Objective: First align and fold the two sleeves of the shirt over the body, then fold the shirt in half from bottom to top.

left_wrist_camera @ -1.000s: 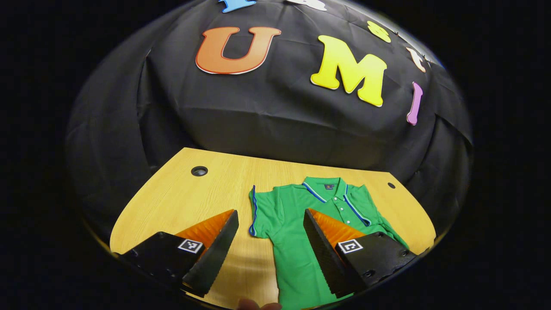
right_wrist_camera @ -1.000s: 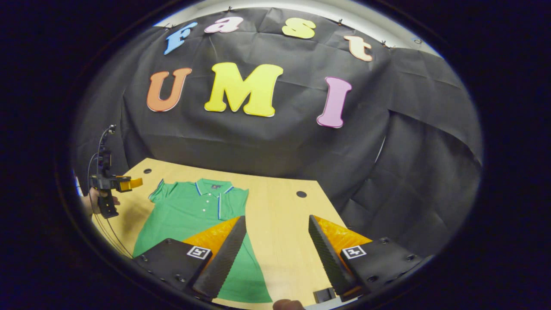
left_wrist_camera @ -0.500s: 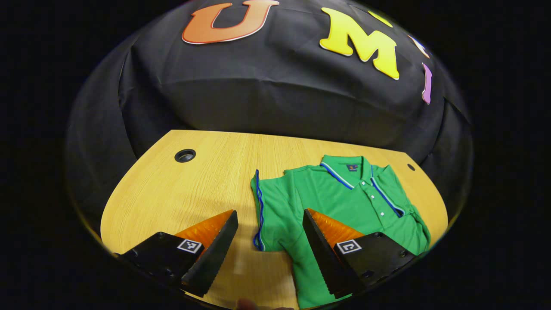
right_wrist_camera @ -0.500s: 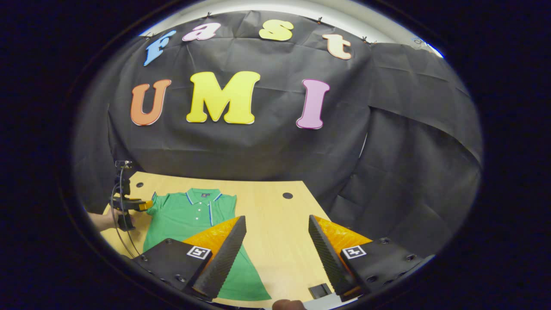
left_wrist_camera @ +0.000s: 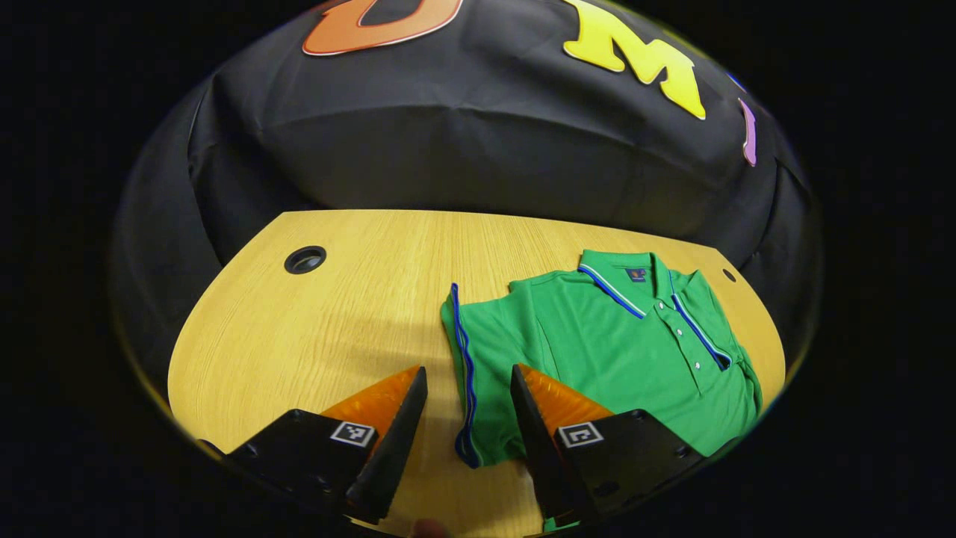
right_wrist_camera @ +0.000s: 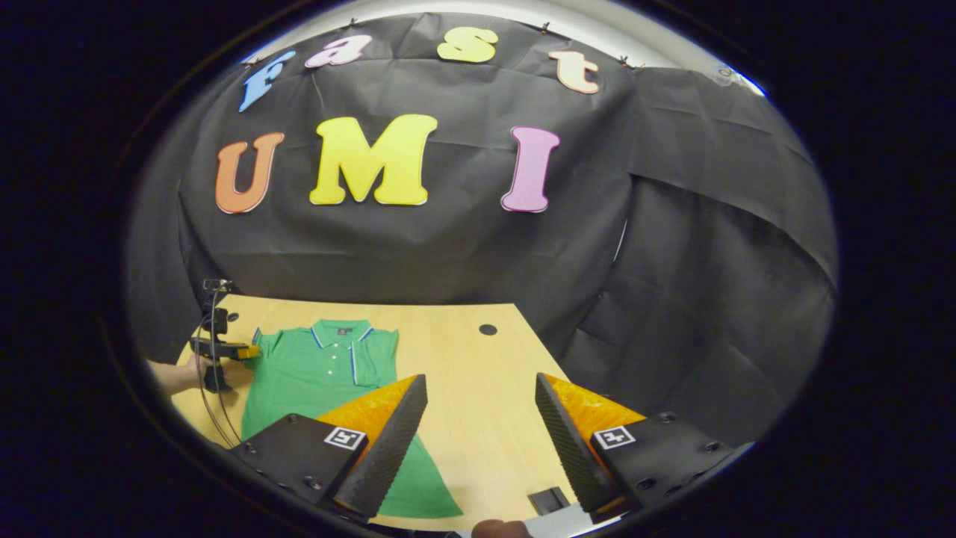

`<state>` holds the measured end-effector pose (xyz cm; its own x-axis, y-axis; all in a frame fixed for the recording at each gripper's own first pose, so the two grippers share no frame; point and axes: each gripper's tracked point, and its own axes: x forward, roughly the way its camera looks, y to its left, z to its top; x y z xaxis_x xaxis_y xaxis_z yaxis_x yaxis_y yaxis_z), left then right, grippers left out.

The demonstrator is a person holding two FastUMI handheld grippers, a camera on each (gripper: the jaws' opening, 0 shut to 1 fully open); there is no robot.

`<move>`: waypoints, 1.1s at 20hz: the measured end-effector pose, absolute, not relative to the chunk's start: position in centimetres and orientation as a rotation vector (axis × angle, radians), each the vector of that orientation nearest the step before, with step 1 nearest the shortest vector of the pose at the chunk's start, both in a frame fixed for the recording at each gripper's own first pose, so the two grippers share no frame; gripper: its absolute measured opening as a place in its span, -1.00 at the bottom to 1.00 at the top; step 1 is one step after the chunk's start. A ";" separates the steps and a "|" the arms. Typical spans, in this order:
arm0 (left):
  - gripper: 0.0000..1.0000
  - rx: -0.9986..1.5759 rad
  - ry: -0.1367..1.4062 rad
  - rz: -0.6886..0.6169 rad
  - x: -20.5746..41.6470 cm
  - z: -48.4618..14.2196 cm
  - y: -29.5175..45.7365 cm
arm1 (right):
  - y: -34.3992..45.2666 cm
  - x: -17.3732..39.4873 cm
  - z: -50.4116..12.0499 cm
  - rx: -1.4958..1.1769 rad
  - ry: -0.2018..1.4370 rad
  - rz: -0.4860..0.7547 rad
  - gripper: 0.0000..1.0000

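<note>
**Left tool closing in on the sleeve**

Dropped lower and nearer over the last second: left tool, now straddling the blue-trimmed cuff of the sleeve, one finger either side of it. Narrowed a little against half a second earlier, yet not gripping; cloth between the fingers, no pinch visible. Seen from the right gripper view as well, at the shirt's bench-left side, held in a hand.

Shirt lay flat, collar toward the bench's far edge, spread over the right half of the bench in the left gripper view. Far sleeve looked already turned in over the body, though hard to say for sure from either view.

Right tool hung wide and empty above the bench's near right corner, well apart from the shirt, barely shifted.

Judged: first stage only just begun, a grasp of the near sleeve about to happen. Bottom-to-top fold not yet started.
</note>
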<state>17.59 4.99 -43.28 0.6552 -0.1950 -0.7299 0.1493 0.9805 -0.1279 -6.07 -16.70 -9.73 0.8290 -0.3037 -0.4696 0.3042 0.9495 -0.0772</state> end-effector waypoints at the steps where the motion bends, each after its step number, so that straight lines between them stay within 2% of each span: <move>1: 0.41 -0.044 0.849 -0.195 17.5 -43.7 4.9 | -16.8 -6.0 -9.7 0.002 0.499 -0.324 0.87; 3: 0.41 -0.005 0.837 -0.173 18.2 -43.8 5.5 | -17.3 -6.2 -9.9 0.003 0.504 -0.330 0.89; 4: 0.25 0.013 0.839 -0.148 18.3 -44.1 6.1 | -17.5 -6.4 -10.0 0.007 0.506 -0.335 0.89; 6: -0.67 0.005 0.833 -0.156 18.5 -43.9 6.0 | -17.9 -6.5 -10.2 0.013 0.510 -0.341 0.86; 7: -0.76 0.001 0.833 -0.163 18.5 -43.9 6.0 | -18.2 -6.6 -10.2 0.009 0.510 -0.346 0.87; 11: -0.92 -0.036 0.860 -0.186 18.6 -43.1 5.4 | -18.7 -6.7 -10.2 0.003 0.496 -0.353 0.89; 17: -0.92 -0.025 0.800 -0.210 19.1 -38.4 3.1 | -18.8 -7.1 -10.9 0.044 0.488 -0.348 0.90; 22: -0.92 -0.023 0.780 -0.285 18.8 -36.0 -2.1 | -19.3 -8.3 -10.3 0.061 0.450 -0.343 0.86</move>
<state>18.80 -2.06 -36.01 0.6742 -0.2620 -0.6905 0.2454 0.9613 -0.1252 -8.30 -19.26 -10.34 0.8443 -0.3113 -0.4361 0.3381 0.9410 -0.0170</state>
